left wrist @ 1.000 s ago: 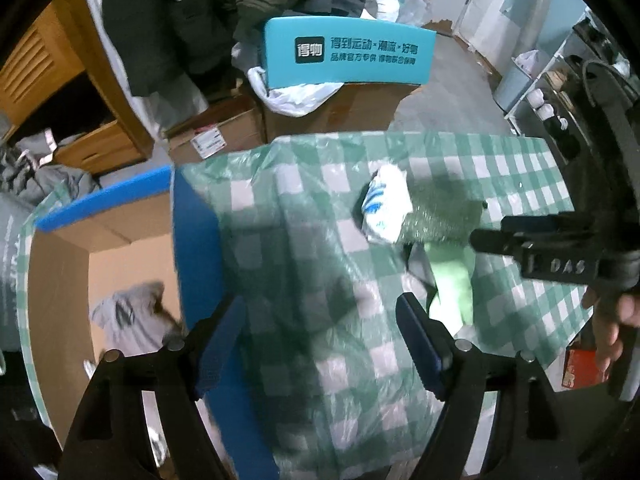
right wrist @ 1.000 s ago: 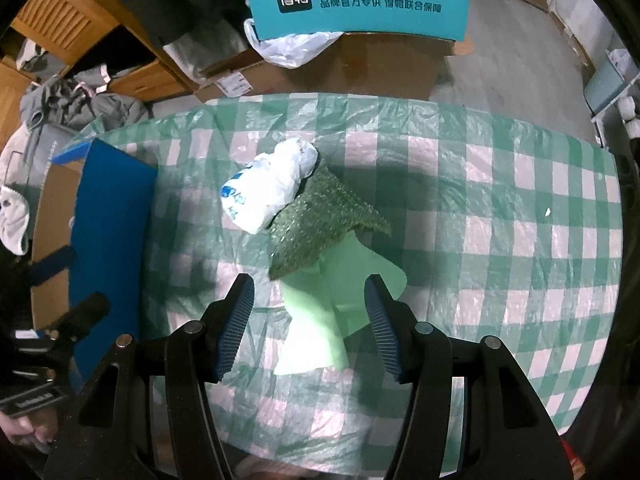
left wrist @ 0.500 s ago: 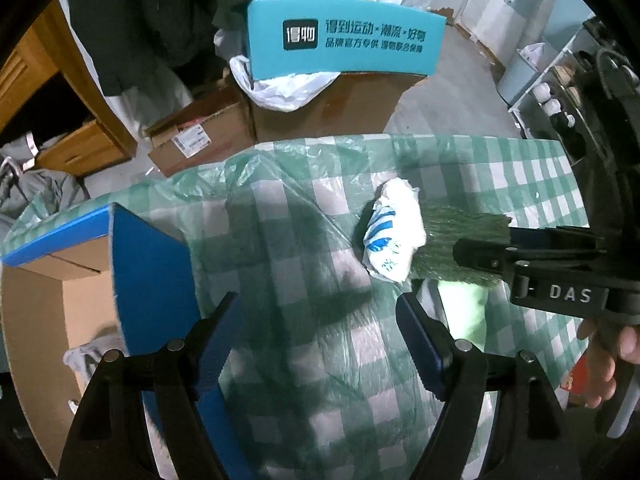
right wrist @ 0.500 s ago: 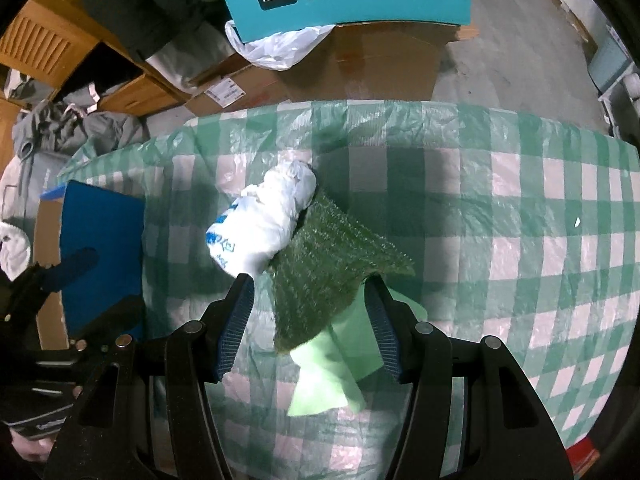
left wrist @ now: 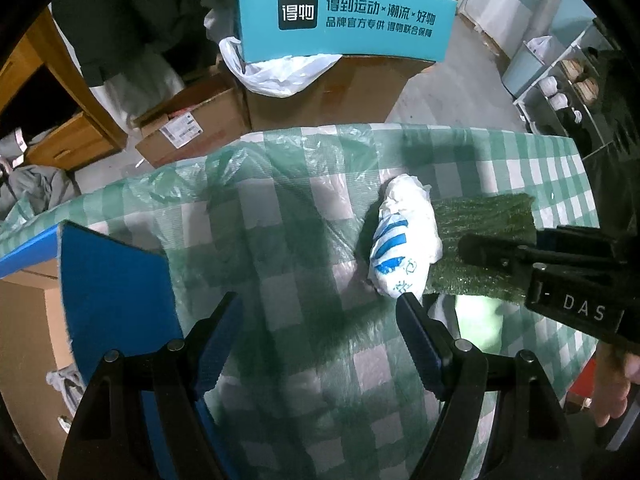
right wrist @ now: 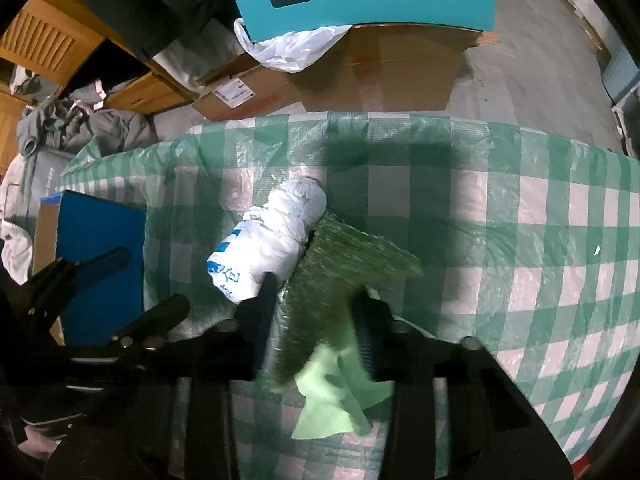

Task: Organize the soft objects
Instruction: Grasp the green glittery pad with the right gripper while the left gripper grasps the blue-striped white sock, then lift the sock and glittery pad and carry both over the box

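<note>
A white plastic bag bundle with blue print (left wrist: 404, 240) (right wrist: 272, 240) lies on the green checked tablecloth (left wrist: 280, 208). Its right side rests against a dark green bubbly sheet (right wrist: 344, 264) (left wrist: 480, 216), which lies over a light green sheet (right wrist: 336, 400). My right gripper (right wrist: 316, 286) points steeply down, and its jaws are closing with the dark green sheet bunched between the pads. My left gripper (left wrist: 318, 300) hovers open over bare cloth, its right finger just short of the white bundle. An open cardboard box with a blue flap (left wrist: 112, 292) stands at the left, a grey garment (left wrist: 64, 384) inside.
Beyond the table's far edge stand cardboard boxes (left wrist: 192, 128) and a teal printed panel (left wrist: 344, 24) over a white bag. Wooden furniture (right wrist: 40, 44) and heaped clothes (right wrist: 80, 124) fill the left. A shelf with jars (left wrist: 560, 92) is at the right.
The right jaws have narrowed onto the dark green sheet, which has bunched up between them. Both grippers have sunk toward the table, and the left one has shifted from over the box toward the white bundle.
</note>
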### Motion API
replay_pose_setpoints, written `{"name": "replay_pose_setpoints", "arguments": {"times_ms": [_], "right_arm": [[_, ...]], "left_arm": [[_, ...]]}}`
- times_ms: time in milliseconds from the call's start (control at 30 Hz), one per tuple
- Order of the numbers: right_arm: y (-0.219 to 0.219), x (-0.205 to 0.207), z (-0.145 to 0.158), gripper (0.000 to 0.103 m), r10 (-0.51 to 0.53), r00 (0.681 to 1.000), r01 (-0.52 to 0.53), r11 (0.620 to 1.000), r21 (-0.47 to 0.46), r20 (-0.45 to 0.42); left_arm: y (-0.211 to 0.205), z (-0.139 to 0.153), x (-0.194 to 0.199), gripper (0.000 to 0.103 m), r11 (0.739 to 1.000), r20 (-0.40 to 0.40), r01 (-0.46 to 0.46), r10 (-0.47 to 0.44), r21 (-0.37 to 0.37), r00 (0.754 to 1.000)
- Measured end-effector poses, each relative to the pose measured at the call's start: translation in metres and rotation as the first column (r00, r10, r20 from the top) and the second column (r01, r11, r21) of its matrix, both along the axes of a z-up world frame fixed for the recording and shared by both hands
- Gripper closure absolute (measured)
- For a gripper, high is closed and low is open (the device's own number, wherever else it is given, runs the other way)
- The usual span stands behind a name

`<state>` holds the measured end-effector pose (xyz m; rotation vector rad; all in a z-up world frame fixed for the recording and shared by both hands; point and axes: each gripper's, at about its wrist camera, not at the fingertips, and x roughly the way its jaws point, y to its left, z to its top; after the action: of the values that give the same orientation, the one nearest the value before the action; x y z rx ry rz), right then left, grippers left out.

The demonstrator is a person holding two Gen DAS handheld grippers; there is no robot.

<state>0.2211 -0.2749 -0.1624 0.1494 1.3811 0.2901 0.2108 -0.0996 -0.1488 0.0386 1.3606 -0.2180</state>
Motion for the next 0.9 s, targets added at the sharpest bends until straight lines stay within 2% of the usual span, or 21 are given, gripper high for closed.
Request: {"name": "replay_pose_setpoints", "arguments": {"times_ms": [67, 167, 500, 667, 900], "right_arm": [[-0.001, 0.0, 0.0, 0.093, 0.004, 1.0, -0.004, 1.0, 0.005, 0.007], [-0.008, 0.0, 0.003, 0.095, -0.007, 1.0, 0.007, 1.0, 0.013, 0.022], [-0.026, -0.004, 0.025, 0.096, -0.022, 0.995, 0.022, 1.0, -0.008, 0.101], [-0.032, -0.005, 0.034, 0.095, -0.021, 0.991, 0.024, 0.999, -0.025, 0.135], [-0.036, -0.009, 0.038, 0.095, -0.005, 0.987, 0.015, 0.998, -0.058, 0.161]], "left_arm": [[-0.003, -0.001, 0.002, 0.023, 1.0, -0.003, 0.0, 0.0, -0.01, 1.0], [-0.009, -0.002, 0.006, 0.023, 1.0, 0.001, 0.014, -0.014, -0.008, 1.0], [-0.037, -0.013, 0.021, 0.022, 0.999, -0.007, 0.034, -0.034, 0.001, 0.999], [-0.049, -0.021, 0.026, 0.017, 0.999, -0.022, 0.029, -0.03, -0.012, 0.999], [-0.062, -0.034, 0.027, 0.018, 0.999, -0.048, 0.051, -0.051, 0.003, 0.998]]}}
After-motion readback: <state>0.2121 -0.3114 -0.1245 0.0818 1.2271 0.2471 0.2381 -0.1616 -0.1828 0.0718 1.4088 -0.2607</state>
